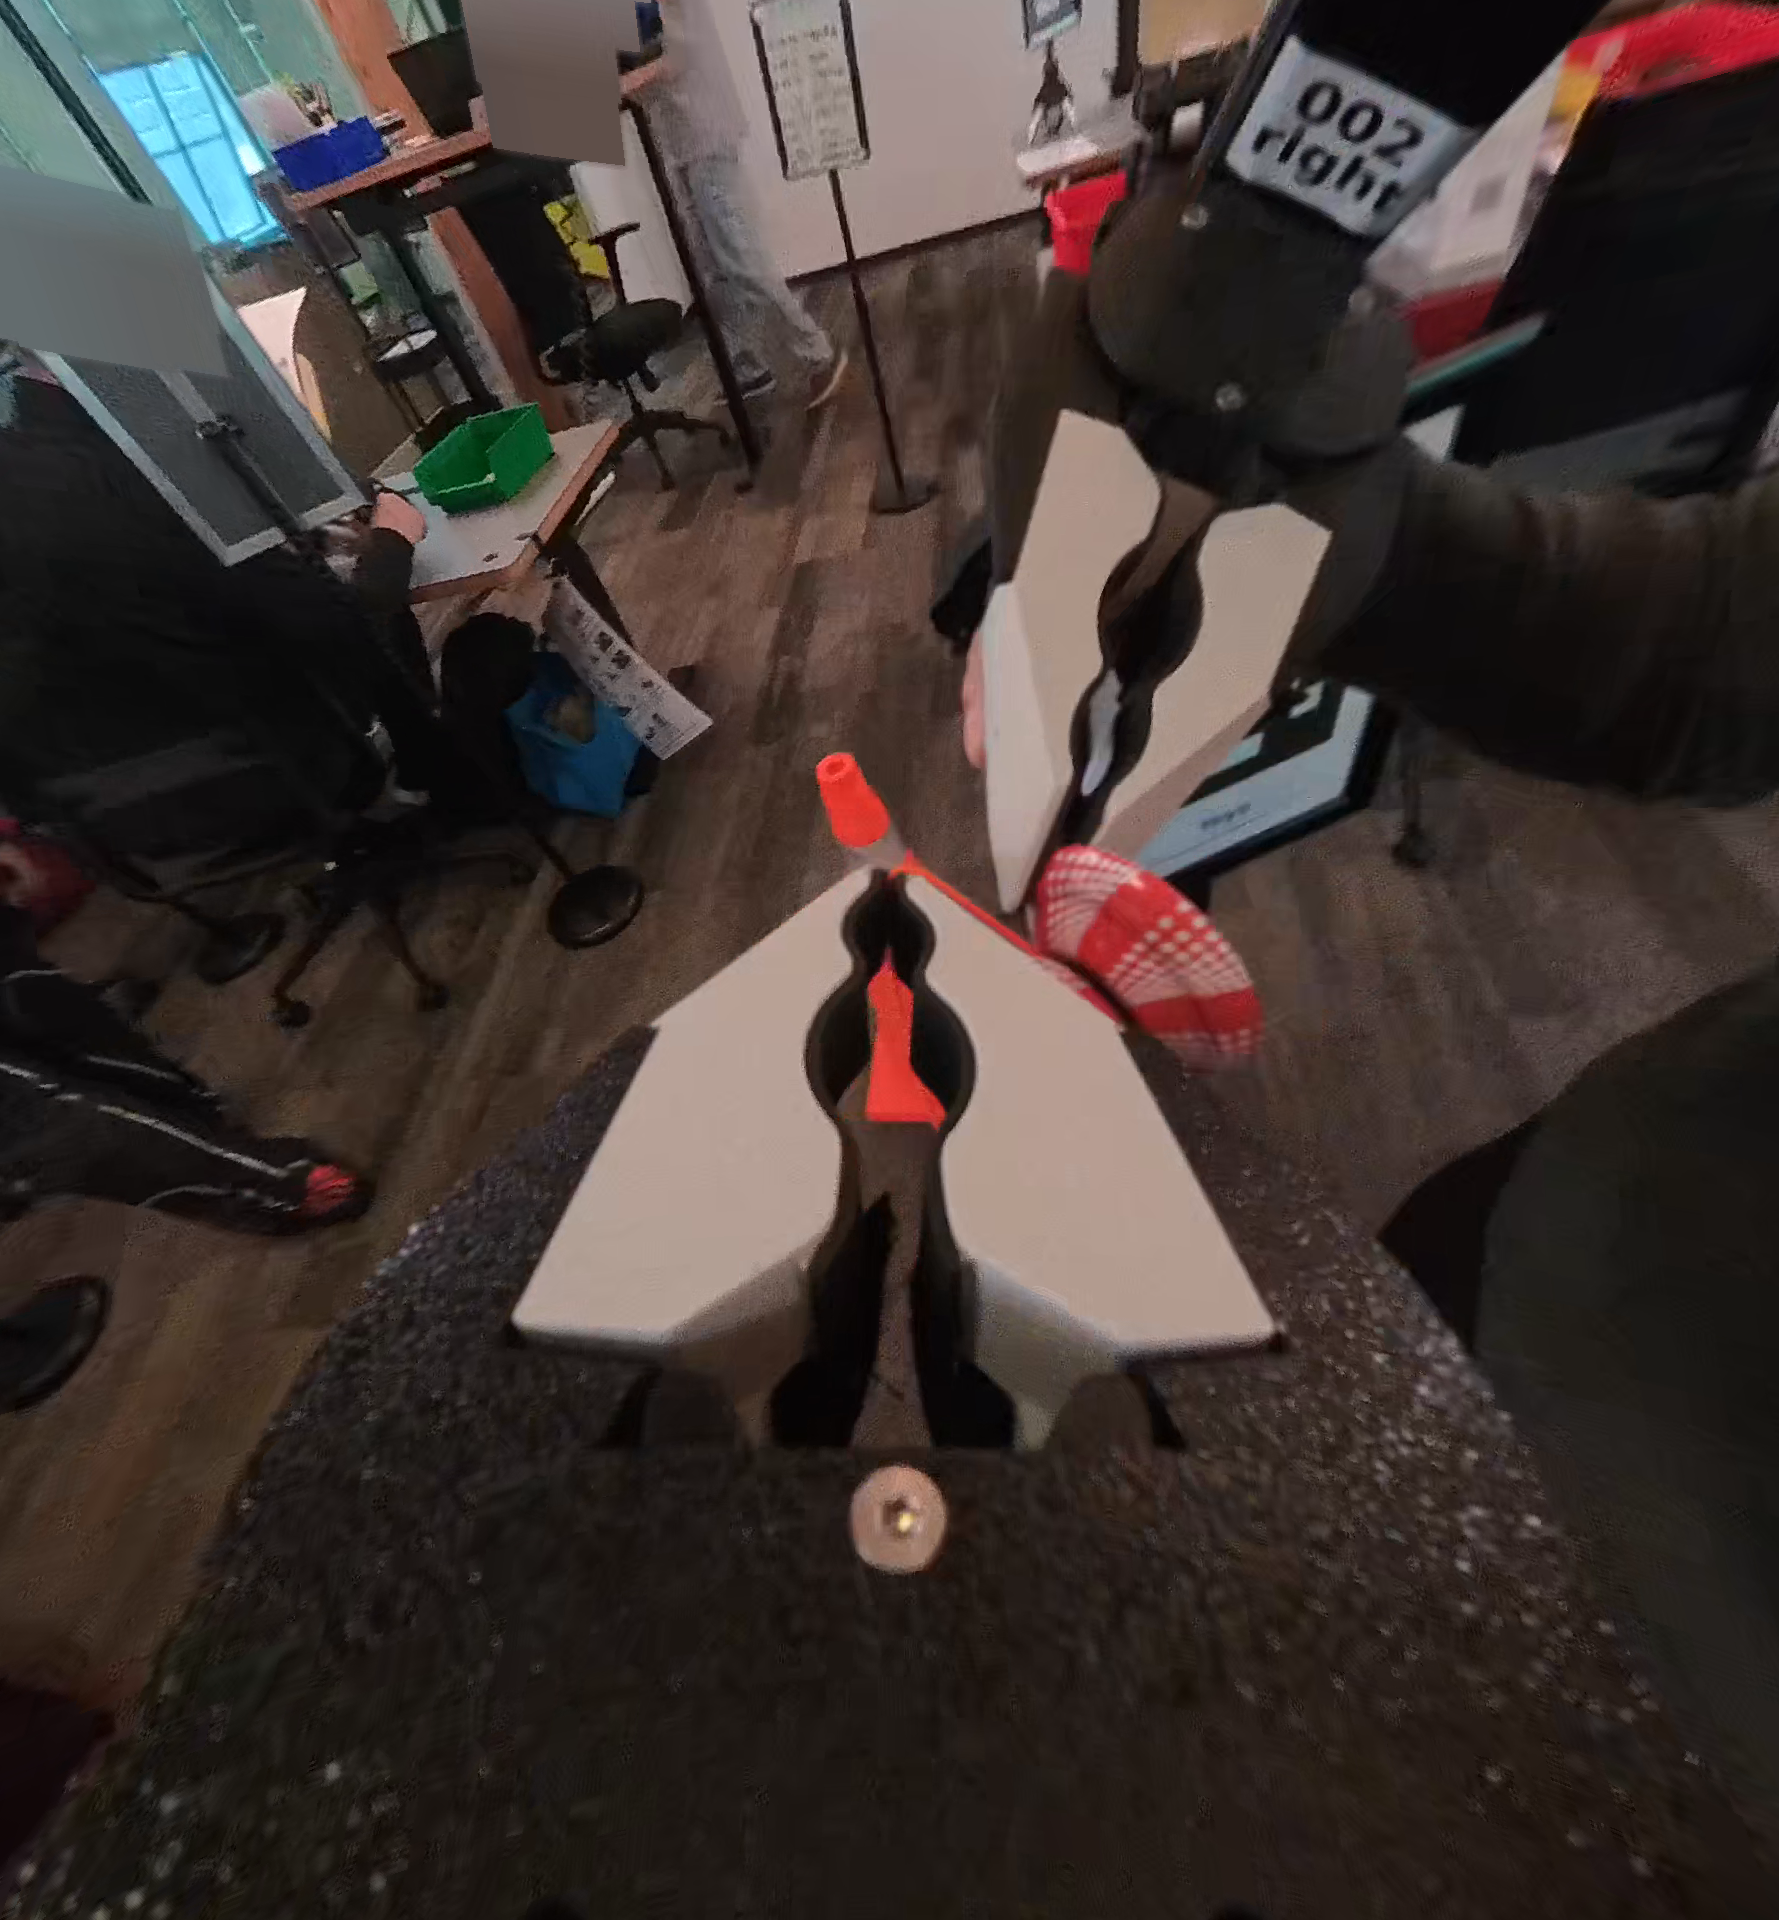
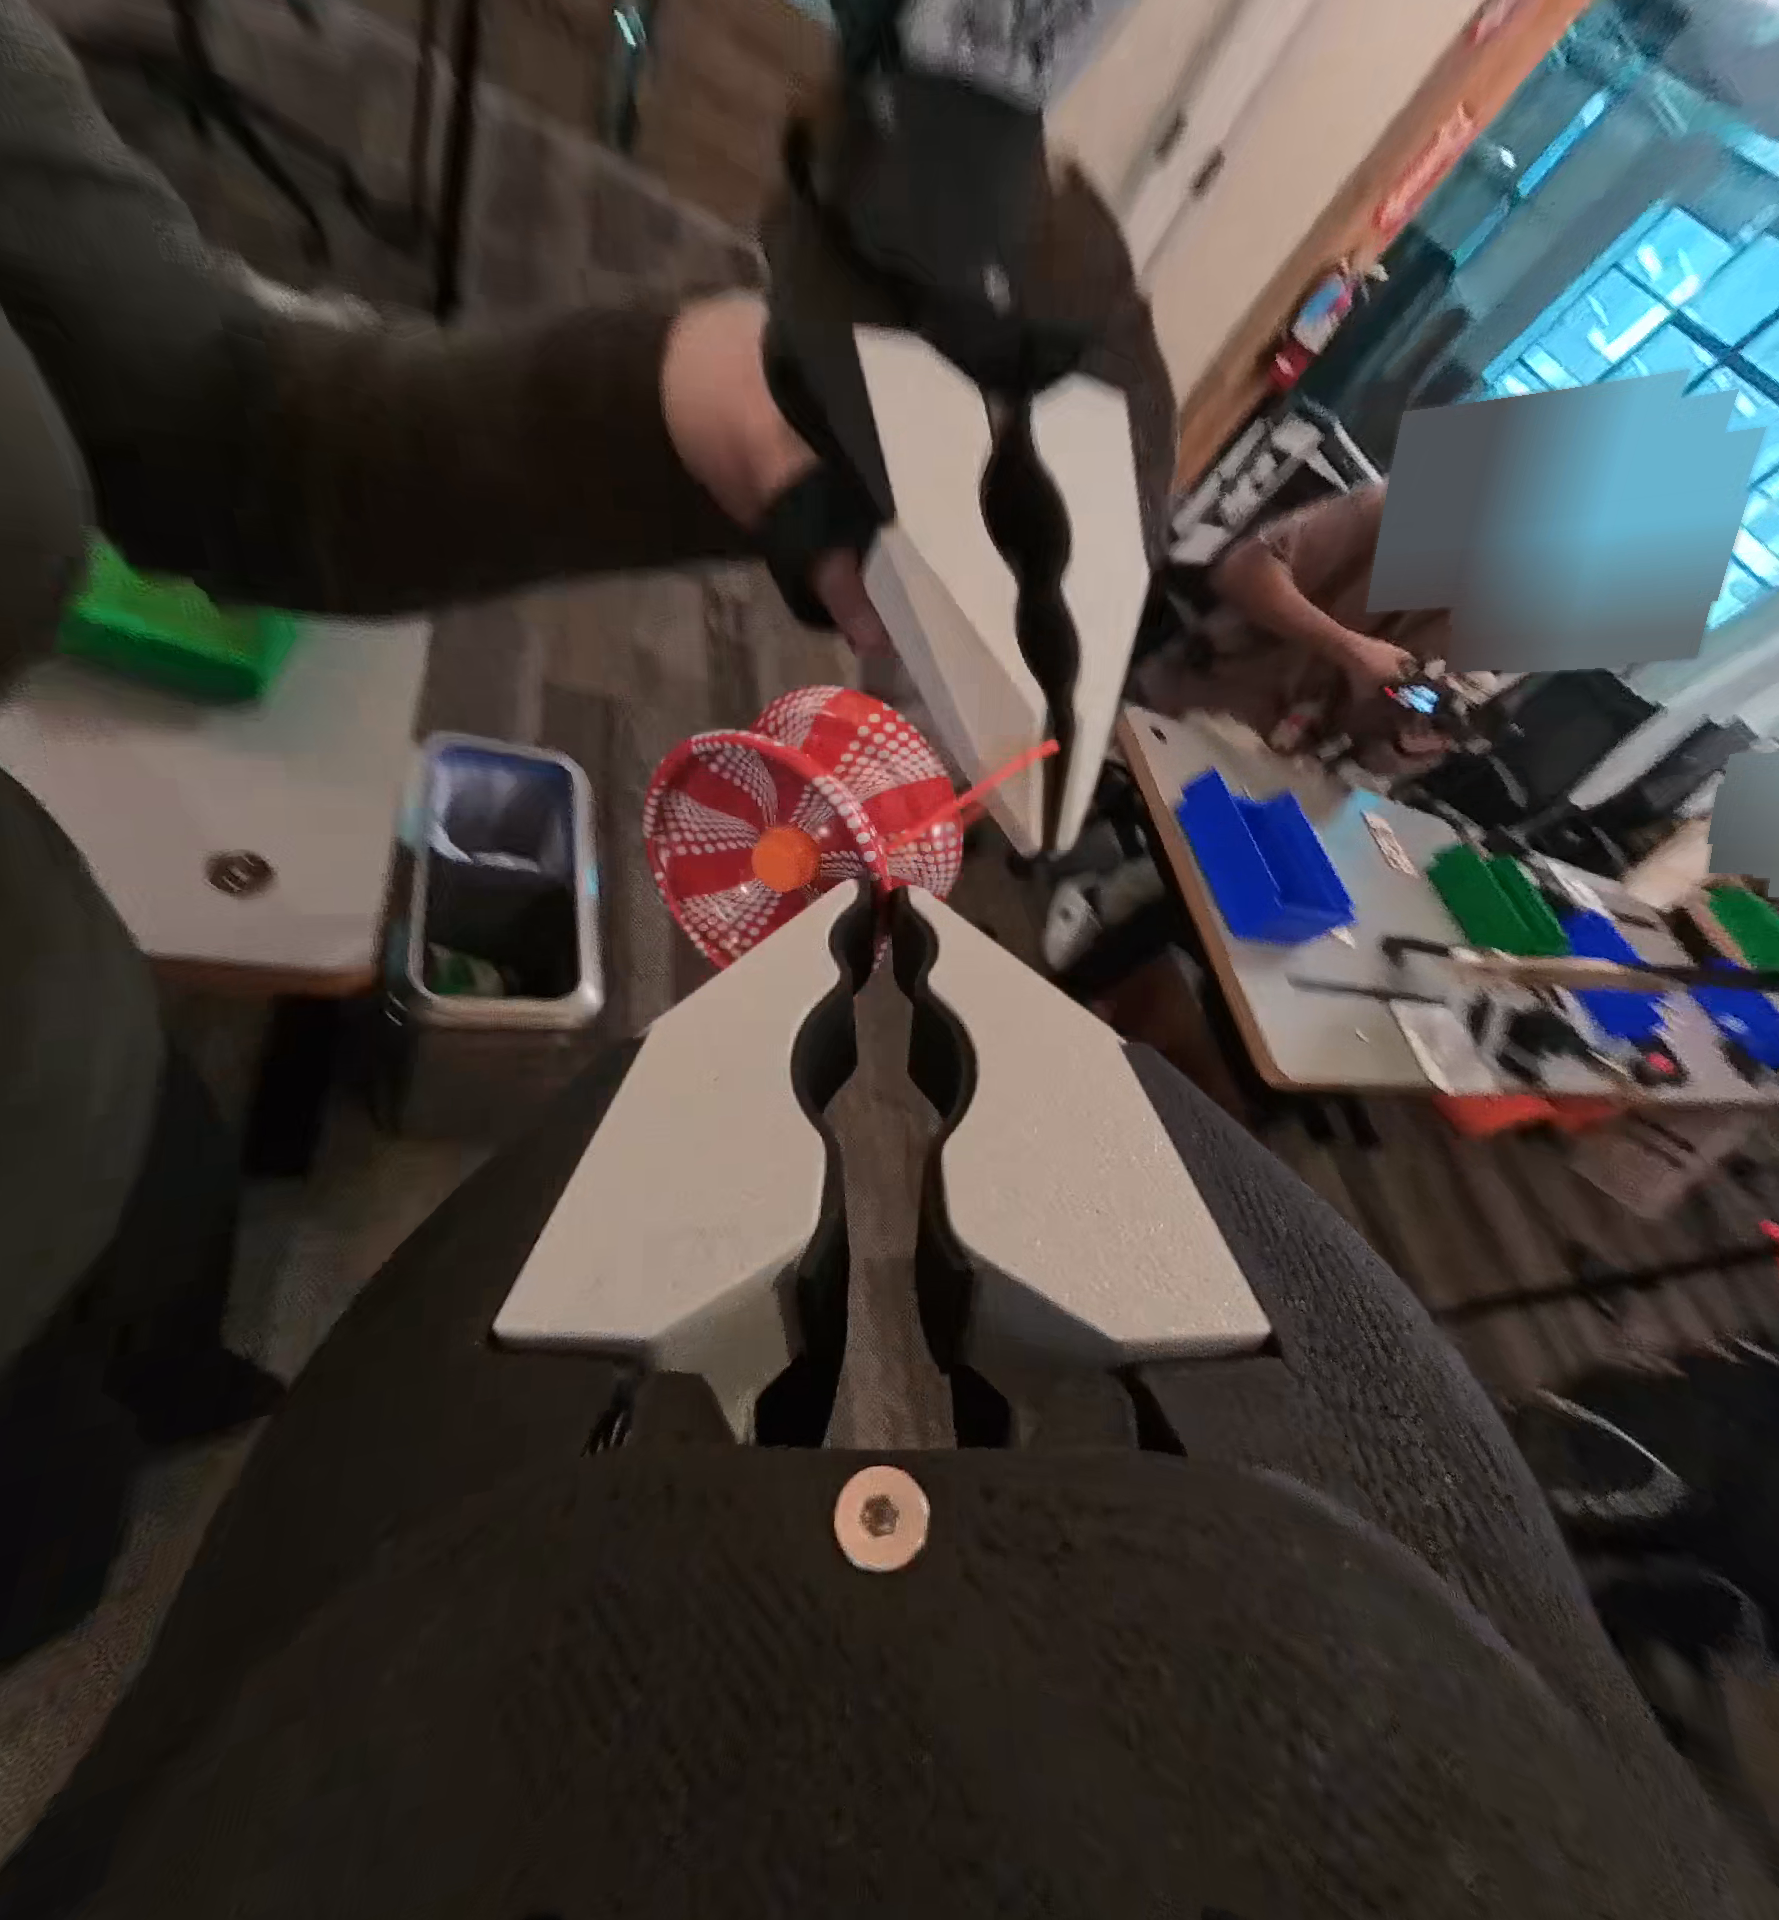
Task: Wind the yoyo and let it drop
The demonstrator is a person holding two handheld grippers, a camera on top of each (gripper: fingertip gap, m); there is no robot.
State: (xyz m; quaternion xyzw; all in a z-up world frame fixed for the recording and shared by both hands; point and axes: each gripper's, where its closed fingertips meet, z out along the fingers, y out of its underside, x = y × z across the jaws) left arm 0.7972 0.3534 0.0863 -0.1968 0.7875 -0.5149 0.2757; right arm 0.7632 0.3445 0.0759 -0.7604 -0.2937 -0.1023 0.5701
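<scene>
A red yoyo (image 2: 802, 831) with white dots and an orange hub hangs in the air between the two grippers; it also shows in the left wrist view (image 1: 1145, 961). My right gripper (image 2: 880, 896) is shut, and its tips pinch the yoyo at the gap between its two halves. An orange string (image 2: 978, 795) runs taut from that gap to my left gripper (image 1: 890, 881), which is shut on the string's end. An orange cone-shaped piece (image 1: 852, 802) sticks out past the left tips, and an orange strip (image 1: 900, 1049) lies between the left fingers. The two grippers' tips are close together.
Below is a wood-look floor. A table with a green bin (image 1: 485, 457) and seated people lie to the left in the left wrist view. A metal waste bin (image 2: 500, 883) and a table with blue bins (image 2: 1264, 862) lie below in the right wrist view. A person's dark sleeve (image 2: 345, 436) holds the left gripper.
</scene>
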